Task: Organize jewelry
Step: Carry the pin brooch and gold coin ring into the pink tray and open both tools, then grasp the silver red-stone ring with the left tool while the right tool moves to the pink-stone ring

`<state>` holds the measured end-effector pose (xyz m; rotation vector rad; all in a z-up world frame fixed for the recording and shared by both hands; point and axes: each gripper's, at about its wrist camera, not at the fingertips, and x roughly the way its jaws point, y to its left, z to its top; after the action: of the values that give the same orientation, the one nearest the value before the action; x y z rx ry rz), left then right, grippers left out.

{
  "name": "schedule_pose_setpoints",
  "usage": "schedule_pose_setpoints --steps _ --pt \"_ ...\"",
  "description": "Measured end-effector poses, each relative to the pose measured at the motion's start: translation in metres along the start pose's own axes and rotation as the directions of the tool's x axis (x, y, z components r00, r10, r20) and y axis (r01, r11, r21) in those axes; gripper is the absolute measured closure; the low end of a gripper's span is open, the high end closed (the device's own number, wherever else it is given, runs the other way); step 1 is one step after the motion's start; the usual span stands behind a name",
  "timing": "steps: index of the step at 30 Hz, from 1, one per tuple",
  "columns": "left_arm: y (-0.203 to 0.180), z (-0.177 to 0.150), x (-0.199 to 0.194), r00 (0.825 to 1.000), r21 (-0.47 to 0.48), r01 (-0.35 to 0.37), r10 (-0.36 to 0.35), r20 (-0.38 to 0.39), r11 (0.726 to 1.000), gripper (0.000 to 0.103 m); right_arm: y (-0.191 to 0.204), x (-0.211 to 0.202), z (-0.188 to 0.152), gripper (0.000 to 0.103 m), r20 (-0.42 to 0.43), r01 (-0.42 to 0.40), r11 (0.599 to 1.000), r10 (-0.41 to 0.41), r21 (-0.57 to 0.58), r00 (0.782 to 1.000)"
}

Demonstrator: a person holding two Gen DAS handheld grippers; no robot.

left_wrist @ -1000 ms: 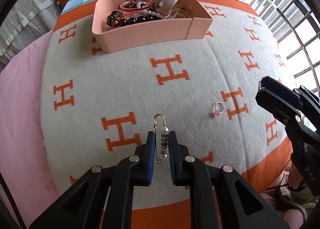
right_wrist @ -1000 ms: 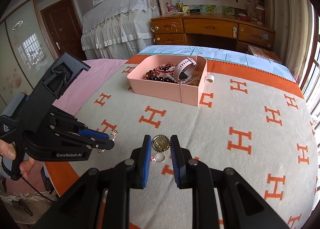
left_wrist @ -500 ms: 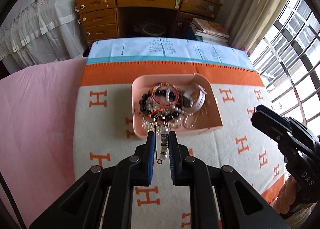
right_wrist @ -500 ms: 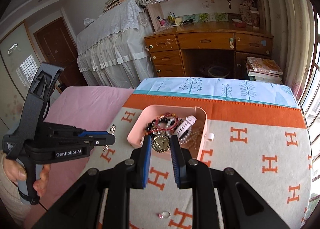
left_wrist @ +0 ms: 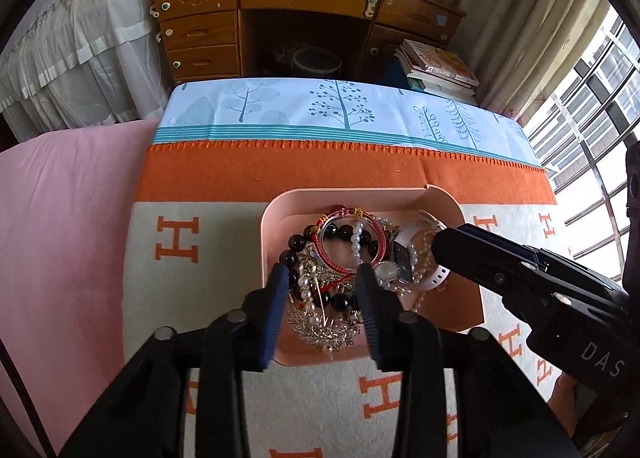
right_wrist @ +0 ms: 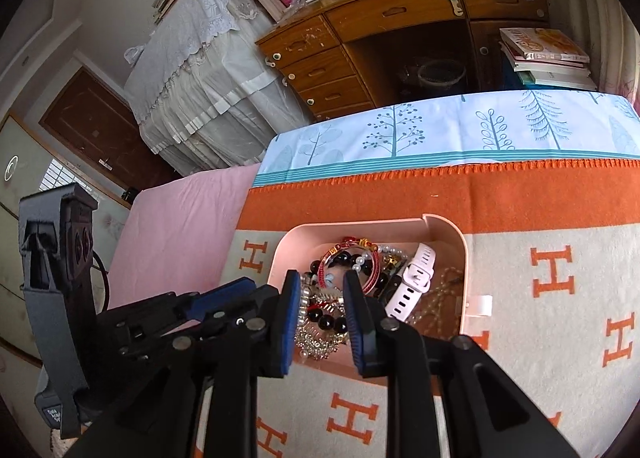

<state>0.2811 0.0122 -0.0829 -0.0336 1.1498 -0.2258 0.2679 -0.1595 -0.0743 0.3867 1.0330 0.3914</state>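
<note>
A pink tray [left_wrist: 452, 205] [right_wrist: 452, 230] sits on the orange-and-cream H-pattern blanket [left_wrist: 208, 173] [right_wrist: 560, 217]. It holds a heap of jewelry: black beads [left_wrist: 340, 301] [right_wrist: 326, 321], a red bangle [left_wrist: 348, 217] [right_wrist: 340, 252], pearl strands, gold chains and a white watch [right_wrist: 416, 278]. My left gripper [left_wrist: 322, 290] is open and empty just above the tray; a gold pin [left_wrist: 320, 300] lies below it on the heap. My right gripper [right_wrist: 322, 296] is open and empty over the tray's left part. Its body also shows in the left wrist view [left_wrist: 520, 274].
A blue tree-print cloth [left_wrist: 340, 109] lies beyond the blanket, pink bedding [left_wrist: 60, 217] to the left. A wooden desk [left_wrist: 280, 9], stacked books [left_wrist: 436, 65] and a window [left_wrist: 600, 117] stand behind. The left gripper's body [right_wrist: 80, 298] sits close beside the right one.
Both grippers moved forward over the tray and opened. The pearl pin left the left gripper and the round gold brooch left the right gripper; both now lie in the tray.
</note>
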Motion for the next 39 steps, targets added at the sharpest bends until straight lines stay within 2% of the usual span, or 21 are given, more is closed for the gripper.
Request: schedule_pose_setpoints --steps 1,2,9,14,16,19,23,27,30,33,36,39 --pt "0.0 -0.001 -0.001 1.0 0.001 -0.006 0.006 0.009 1.0 0.049 0.0 0.001 -0.001 0.074 0.006 0.015 1.0 -0.015 -0.002 1.0" --pt "0.002 -0.001 -0.001 1.0 0.003 -0.01 0.01 0.019 1.0 0.047 -0.001 0.001 -0.002 0.074 0.014 0.024 1.0 -0.024 -0.003 1.0" --pt "-0.001 -0.016 -0.019 0.998 0.041 -0.038 0.036 0.056 0.998 0.045 -0.004 -0.022 -0.019 0.074 0.065 0.057 0.998 -0.055 -0.039 0.996" --pt "-0.007 -0.036 -0.049 0.991 0.063 -0.065 0.057 0.123 0.996 0.035 -0.001 -0.049 -0.04 0.074 0.099 0.077 0.994 -0.069 -0.081 0.993" --pt "-0.01 -0.047 -0.062 0.987 0.074 -0.073 0.061 0.149 0.995 0.03 0.0 -0.061 -0.051 0.074 0.11 0.079 0.992 -0.069 -0.097 0.992" --pt "-0.015 -0.066 -0.081 0.981 0.091 -0.068 0.049 0.188 0.994 0.029 0.003 -0.077 -0.069 0.074 0.126 0.082 0.989 -0.066 -0.124 0.99" --pt "-0.021 -0.096 -0.1 0.978 0.112 -0.04 0.016 0.207 0.993 0.028 0.007 -0.091 -0.098 0.074 0.132 0.087 0.984 -0.066 -0.155 0.989" --pt "-0.035 -0.133 -0.109 0.976 0.171 -0.022 -0.016 0.217 0.985 0.028 0.01 -0.101 -0.131 0.074 0.146 0.111 0.976 -0.084 -0.187 0.986" --pt "-0.045 -0.163 -0.107 0.979 0.222 -0.008 -0.037 0.198 0.975 0.028 0.008 -0.107 -0.153 0.074 0.153 0.117 0.974 -0.088 -0.195 0.984" --pt "-0.052 -0.192 -0.096 0.989 0.231 0.005 -0.039 0.144 0.973 0.028 0.003 -0.109 -0.176 0.074 0.162 0.138 0.971 -0.107 -0.193 0.981" --pt "-0.054 -0.216 -0.077 0.997 0.196 0.059 -0.066 0.031 0.979 0.028 -0.002 -0.105 -0.198 0.074 0.152 0.159 0.966 -0.129 -0.204 0.98" --pt "-0.052 -0.232 -0.056 0.99 0.115 0.118 -0.107 -0.094 0.986 0.028 -0.005 -0.099 -0.216 0.074 0.134 0.17 0.959 -0.142 -0.225 0.981"
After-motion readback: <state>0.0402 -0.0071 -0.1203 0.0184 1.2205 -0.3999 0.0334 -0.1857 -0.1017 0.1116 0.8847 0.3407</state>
